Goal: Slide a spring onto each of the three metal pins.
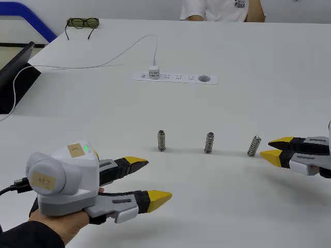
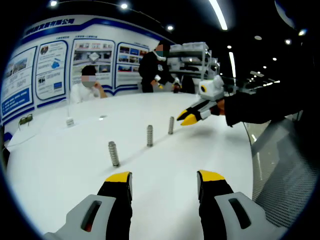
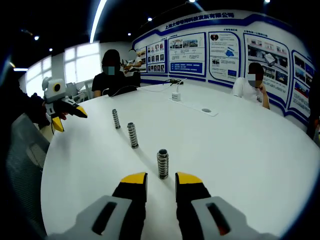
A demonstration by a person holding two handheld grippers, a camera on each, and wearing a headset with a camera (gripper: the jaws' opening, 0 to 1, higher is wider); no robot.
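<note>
Three metal springs stand upright in a row on the white table: left spring (image 1: 161, 140), middle spring (image 1: 209, 142), right spring (image 1: 254, 145). Their coils hide any pins inside. My left gripper (image 1: 152, 181) hovers open and empty in front of the left spring (image 2: 114, 153), well short of it. My right gripper (image 1: 271, 149) is open with a narrower gap, its yellow tips just right of the right spring. In the right gripper view that spring (image 3: 163, 163) stands just beyond the right gripper (image 3: 161, 179), not between its jaws.
A white power strip (image 1: 176, 78) with a plugged charger and cable lies behind the springs. Glasses (image 1: 83, 22) rest at the far left, and a dark screen (image 1: 15, 72) stands at the left edge. A person (image 1: 222, 9) sits at the table's far side.
</note>
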